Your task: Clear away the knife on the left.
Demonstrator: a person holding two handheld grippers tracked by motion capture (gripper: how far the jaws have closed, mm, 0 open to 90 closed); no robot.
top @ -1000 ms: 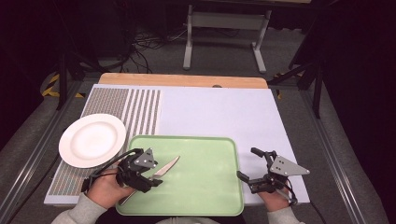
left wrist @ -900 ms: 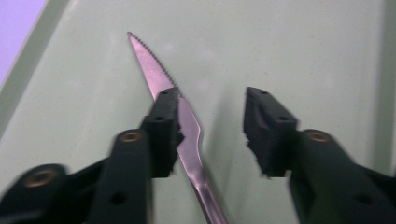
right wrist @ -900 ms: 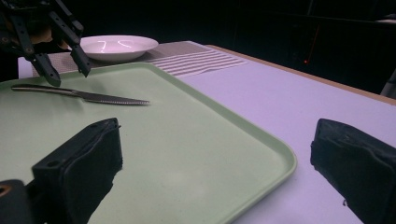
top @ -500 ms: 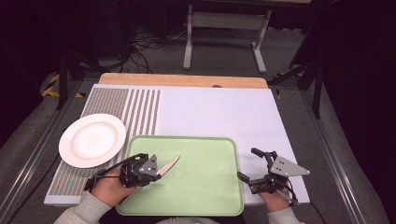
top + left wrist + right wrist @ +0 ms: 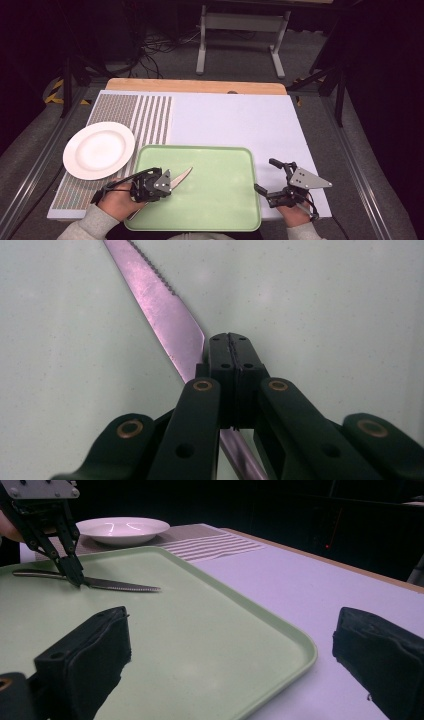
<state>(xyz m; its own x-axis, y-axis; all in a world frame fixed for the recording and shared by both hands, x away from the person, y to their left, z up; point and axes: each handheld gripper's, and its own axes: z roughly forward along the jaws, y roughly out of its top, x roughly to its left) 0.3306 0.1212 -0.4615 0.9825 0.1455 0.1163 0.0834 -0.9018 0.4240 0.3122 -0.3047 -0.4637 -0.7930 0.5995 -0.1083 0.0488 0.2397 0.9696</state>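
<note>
Serrated table knife (image 5: 165,315), flat on green tray (image 5: 220,210) near its left edge, pinched mid-length by closed left gripper (image 5: 162,181); right gripper (image 5: 274,180) idle, jaws apart, beside tray; advice: lift level, keeping firm pinch

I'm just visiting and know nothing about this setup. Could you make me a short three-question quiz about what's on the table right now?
1. True or false: the knife lies on the white plate.
2. Which gripper is shut on the knife: (a) the left gripper, (b) the right gripper?
3. Fill in: the knife's blade has a ______ edge.

Key
1. False. It is over the green tray; the plate sits apart, to the tray's left, and is bare.
2. (a). Its fingers are closed on the knife near where the blade begins. The right gripper is open at the tray's right edge, holding nothing.
3. Serrated: small teeth show along it in the left gripper view.
</note>
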